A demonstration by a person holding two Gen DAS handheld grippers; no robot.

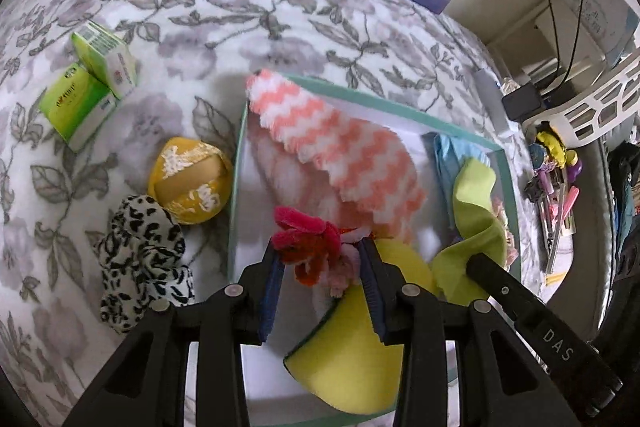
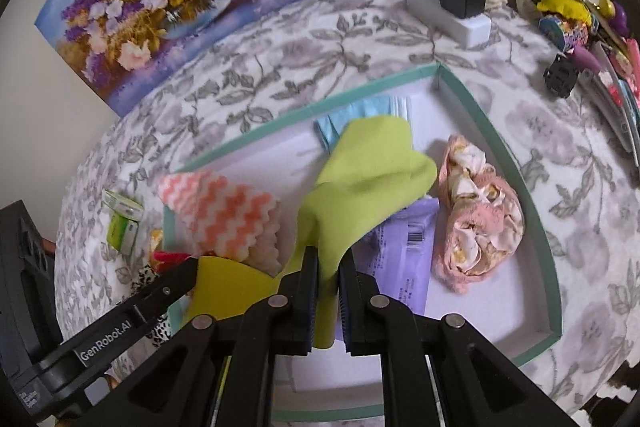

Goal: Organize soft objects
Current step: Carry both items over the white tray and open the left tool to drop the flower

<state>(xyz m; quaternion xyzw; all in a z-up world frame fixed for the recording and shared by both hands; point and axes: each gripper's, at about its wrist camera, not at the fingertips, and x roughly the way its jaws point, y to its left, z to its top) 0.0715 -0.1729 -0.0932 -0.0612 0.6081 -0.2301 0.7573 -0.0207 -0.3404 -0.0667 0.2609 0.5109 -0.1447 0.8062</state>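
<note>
My left gripper [image 1: 322,251] is shut on a fuzzy red, orange and pink pipe-cleaner bundle [image 1: 308,247], held over the teal-rimmed white box [image 1: 236,163]. My right gripper [image 2: 329,265] is shut on a lime green cloth [image 2: 368,171] that hangs over the same box [image 2: 516,163]. Inside lie a pink-and-white zigzag cloth [image 1: 340,155] [image 2: 228,211], a yellow sponge [image 1: 348,359], a light blue cloth [image 2: 360,115], a crumpled pink floral fabric [image 2: 480,219] and a lilac packet [image 2: 404,247]. The lime cloth [image 1: 476,211] and the right gripper's finger [image 1: 500,287] show in the left wrist view.
Left of the box on the floral bedspread [image 1: 240,7] lie a mustard ball [image 1: 192,179], a black-and-white spotted fabric [image 1: 144,259] and green cartons [image 1: 88,87]. A power strip with charger [image 2: 460,3], pens and small toys [image 2: 580,39] and a white basket [image 1: 600,103] sit to the right.
</note>
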